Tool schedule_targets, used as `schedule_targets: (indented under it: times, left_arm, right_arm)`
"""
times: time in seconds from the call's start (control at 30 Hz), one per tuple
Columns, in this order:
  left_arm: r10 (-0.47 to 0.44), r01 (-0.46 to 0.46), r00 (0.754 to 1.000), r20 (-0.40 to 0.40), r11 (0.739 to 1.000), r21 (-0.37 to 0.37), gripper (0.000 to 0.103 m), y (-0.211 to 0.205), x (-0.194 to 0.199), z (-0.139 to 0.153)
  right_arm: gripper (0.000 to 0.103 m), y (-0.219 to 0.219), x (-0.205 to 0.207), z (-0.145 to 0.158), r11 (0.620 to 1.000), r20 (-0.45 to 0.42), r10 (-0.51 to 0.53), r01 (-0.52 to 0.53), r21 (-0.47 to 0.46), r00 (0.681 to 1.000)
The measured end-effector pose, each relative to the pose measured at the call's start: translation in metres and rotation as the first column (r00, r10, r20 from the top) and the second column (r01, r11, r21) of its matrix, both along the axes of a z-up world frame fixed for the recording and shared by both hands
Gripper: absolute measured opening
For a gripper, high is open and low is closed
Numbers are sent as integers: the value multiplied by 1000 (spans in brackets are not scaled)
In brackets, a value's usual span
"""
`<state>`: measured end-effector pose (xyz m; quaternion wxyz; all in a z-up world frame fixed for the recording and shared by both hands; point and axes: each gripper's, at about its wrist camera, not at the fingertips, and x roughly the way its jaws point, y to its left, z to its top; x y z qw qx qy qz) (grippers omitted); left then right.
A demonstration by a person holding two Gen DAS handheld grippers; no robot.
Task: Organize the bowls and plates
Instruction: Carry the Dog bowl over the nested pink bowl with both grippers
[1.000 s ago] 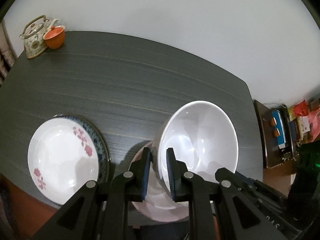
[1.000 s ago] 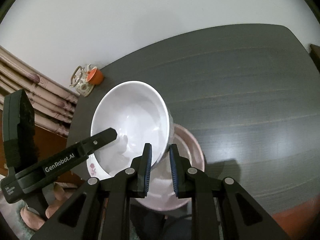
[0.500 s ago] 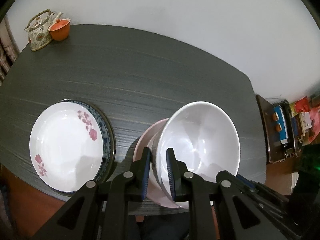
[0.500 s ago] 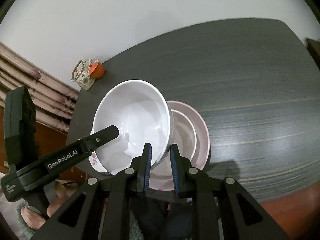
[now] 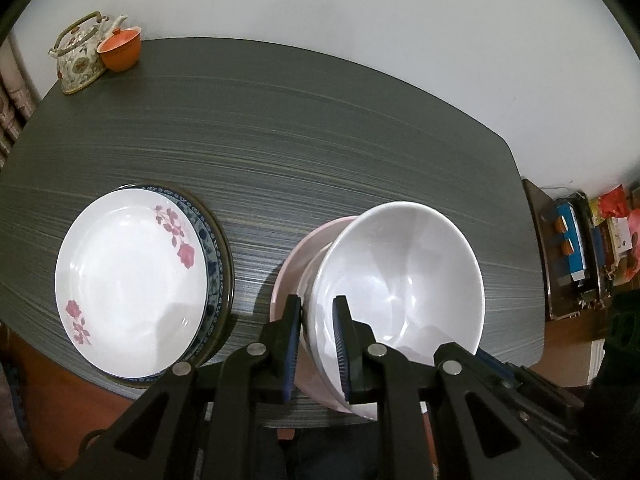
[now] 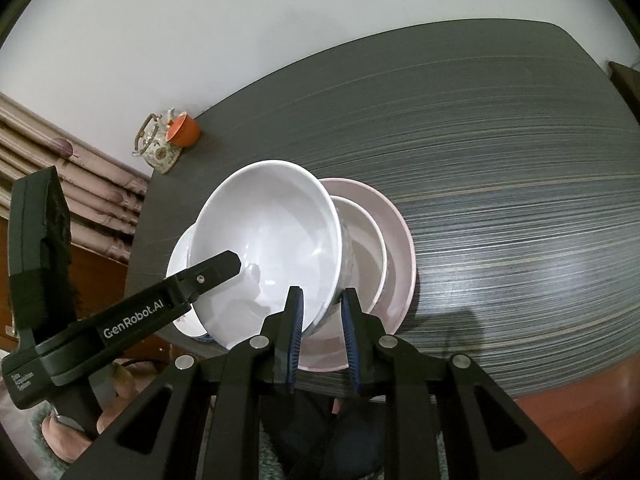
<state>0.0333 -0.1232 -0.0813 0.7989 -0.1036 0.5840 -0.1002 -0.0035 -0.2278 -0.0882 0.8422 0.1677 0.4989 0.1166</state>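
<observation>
A large white bowl (image 5: 400, 280) is held by its rim on two sides. My left gripper (image 5: 316, 320) is shut on its near-left rim. My right gripper (image 6: 320, 312) is shut on the opposite rim of the same bowl (image 6: 272, 240). The bowl hangs tilted just above a pink plate (image 6: 396, 240) that carries a smaller white bowl (image 6: 364, 236). In the left wrist view only the plate's left edge (image 5: 292, 268) shows. A white plate with pink flowers (image 5: 128, 280) lies on a blue-rimmed plate (image 5: 212, 248) to the left.
The dark wood-grain table (image 5: 300, 128) carries a floral teapot (image 5: 78, 56) and an orange cup (image 5: 120, 48) at its far left corner. A low cabinet with boxes (image 5: 576, 248) stands beyond the right edge. Curtains (image 6: 80, 184) hang left of the table.
Both grippers have lifted the white bowl upward and back. More of the pink plate and the smaller bowl beneath it shows now.
</observation>
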Motion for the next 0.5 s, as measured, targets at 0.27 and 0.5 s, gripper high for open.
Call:
schedule_targets:
  times: [0.27,0.5]
  left_arm:
    - [-2,2,1000,-8,1000,7,16,-1,1,-4]
    - [-4,4,1000,-16,1000,10,16,-3,1,-9]
  right_arm:
    - [20,-1,1,-6,1000,-12,-7,7,8,1000]
    - [20,0,3,-10,1000,-21,-7,7,7,1000]
